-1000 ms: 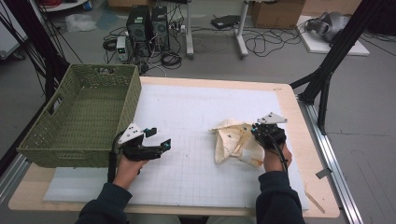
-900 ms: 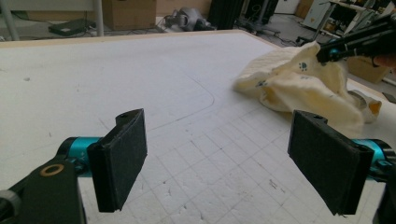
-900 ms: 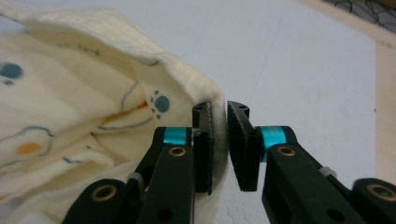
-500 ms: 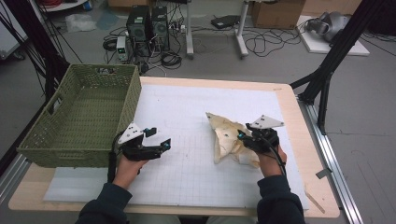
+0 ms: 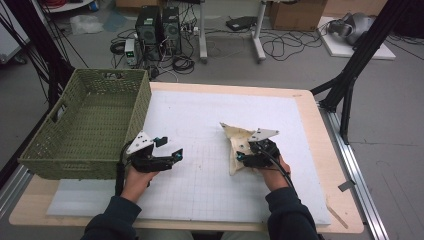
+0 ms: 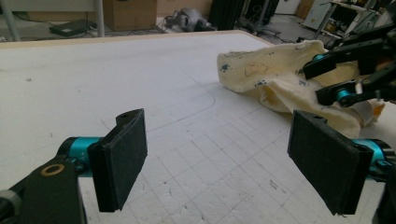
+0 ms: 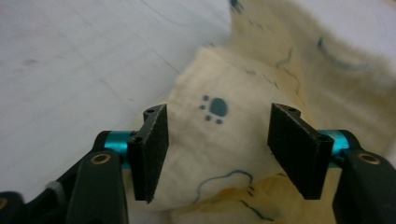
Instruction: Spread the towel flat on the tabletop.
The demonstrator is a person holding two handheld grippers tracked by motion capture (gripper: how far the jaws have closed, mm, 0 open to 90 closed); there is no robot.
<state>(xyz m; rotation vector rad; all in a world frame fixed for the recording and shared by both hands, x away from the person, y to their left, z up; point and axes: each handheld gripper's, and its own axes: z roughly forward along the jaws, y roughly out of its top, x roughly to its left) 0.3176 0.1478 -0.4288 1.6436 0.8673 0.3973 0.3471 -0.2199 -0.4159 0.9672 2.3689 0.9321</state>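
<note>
Cream cloth [image 5: 239, 145] with blue paw prints sits crumpled right of centre in the high view, on the white foam board [image 5: 200, 120] that covers the table. Your right gripper [image 5: 242, 156] is at the cloth's lower right edge. Its jaws have just been opening. In the right gripper view [image 7: 217, 149] the 2 pads stand apart with a fold of cloth [image 7: 219, 140] under and between them, pads not pressing on it, so nothing is gripped. Whether the tips touch the fabric, can't tell.

Your left gripper [image 5: 170, 150] is lower left of centre in the high view, just beside the green woven basket [image 5: 75, 125], well apart from the cloth. In the left gripper view [image 6: 224, 163] its jaws are wide open over bare board, holding nothing; cloth [image 6: 280, 74] and right gripper [image 6: 327, 79] show at upper right.
</note>
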